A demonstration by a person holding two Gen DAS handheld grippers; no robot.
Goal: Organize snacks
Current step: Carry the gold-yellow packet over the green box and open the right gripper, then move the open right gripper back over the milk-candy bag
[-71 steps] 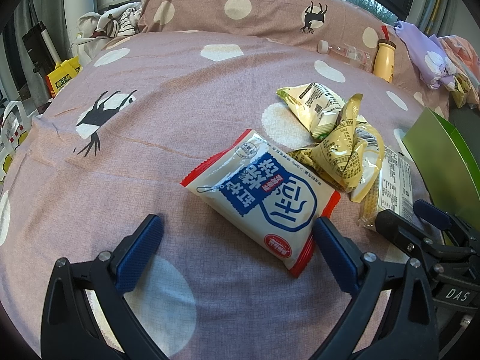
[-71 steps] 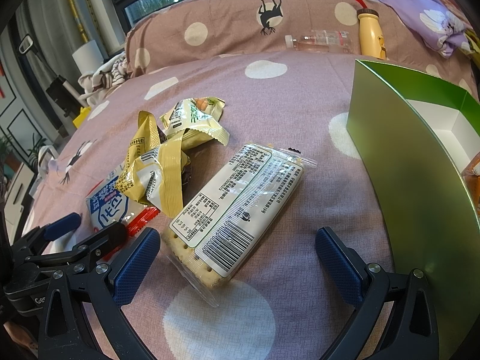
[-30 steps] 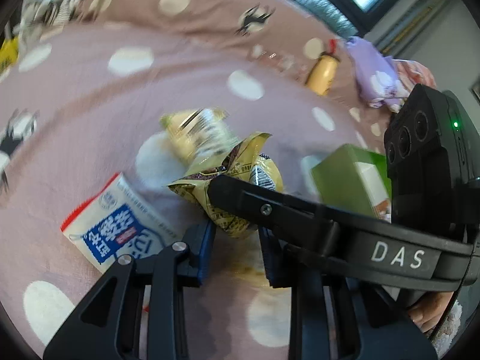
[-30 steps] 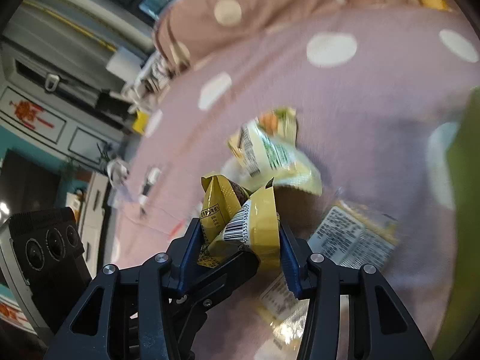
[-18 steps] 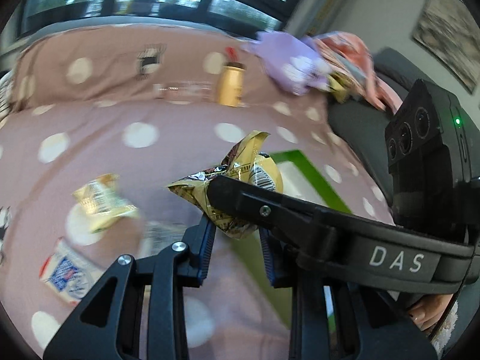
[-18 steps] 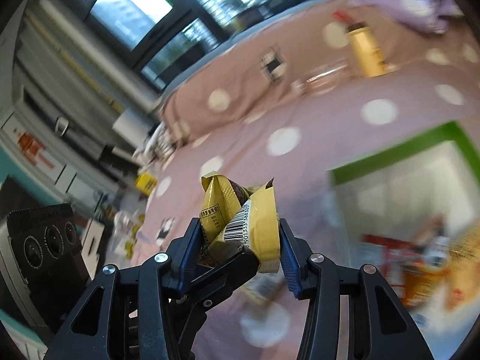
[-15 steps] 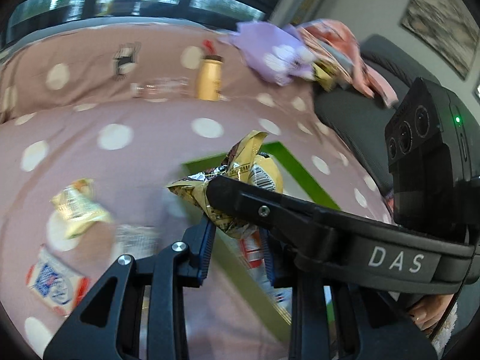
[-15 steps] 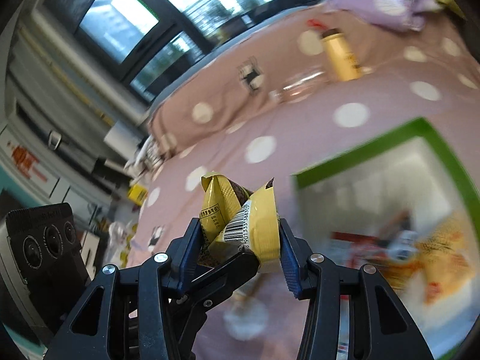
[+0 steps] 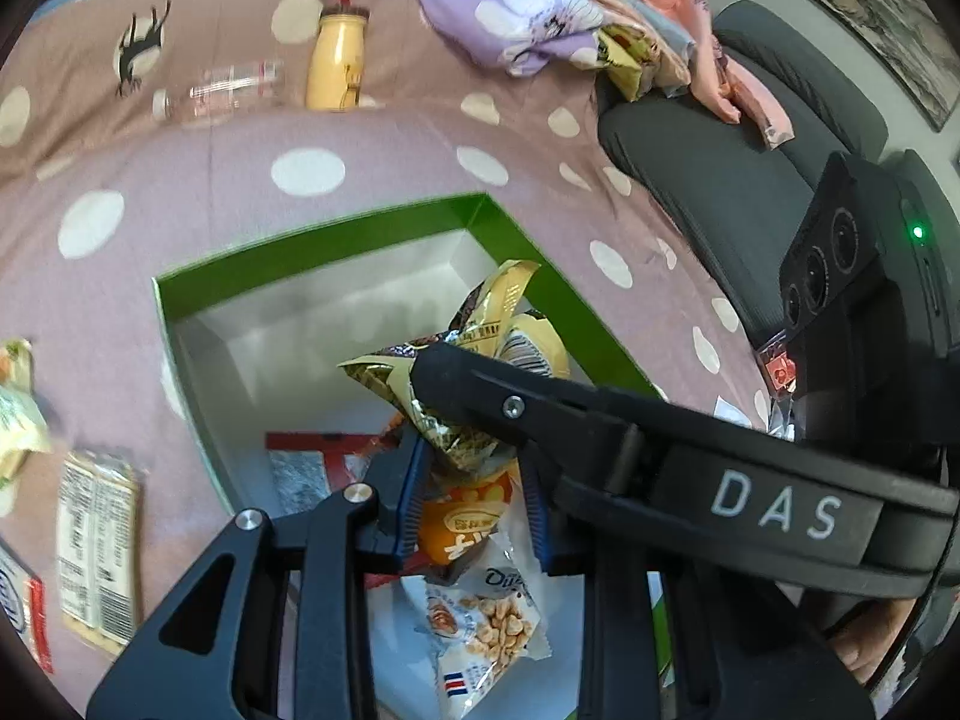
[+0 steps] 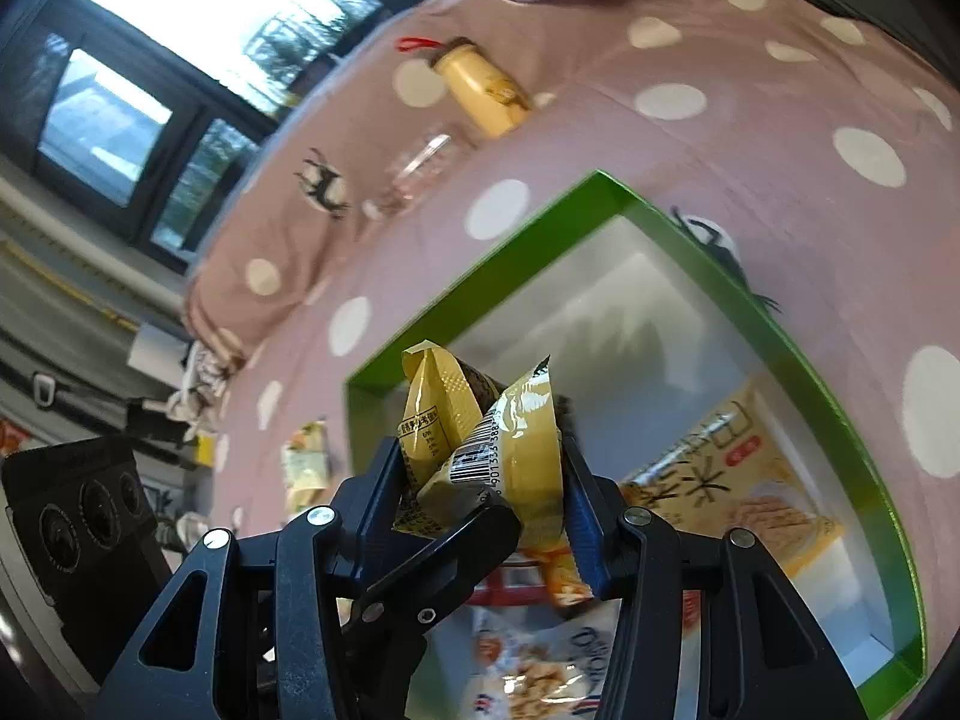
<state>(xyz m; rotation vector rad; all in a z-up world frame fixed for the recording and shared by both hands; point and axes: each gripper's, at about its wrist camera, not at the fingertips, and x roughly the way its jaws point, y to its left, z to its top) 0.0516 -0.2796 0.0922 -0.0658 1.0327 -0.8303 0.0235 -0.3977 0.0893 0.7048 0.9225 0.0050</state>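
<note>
Your left gripper (image 9: 471,480) and right gripper (image 10: 480,498) both still pinch the yellow snack bags (image 10: 480,438) — now directly over the green box (image 9: 312,240), probably not touching it.

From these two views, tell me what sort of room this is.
Probably a bedroom or living room at home: a pink polka-dot bedspread, bundled clothes on a dark sofa, and large windows.

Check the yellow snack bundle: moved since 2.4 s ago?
Yes. The yellow snack bundle, clamped by both grippers, went from the bedspread left of the green box to above its open interior.
</note>
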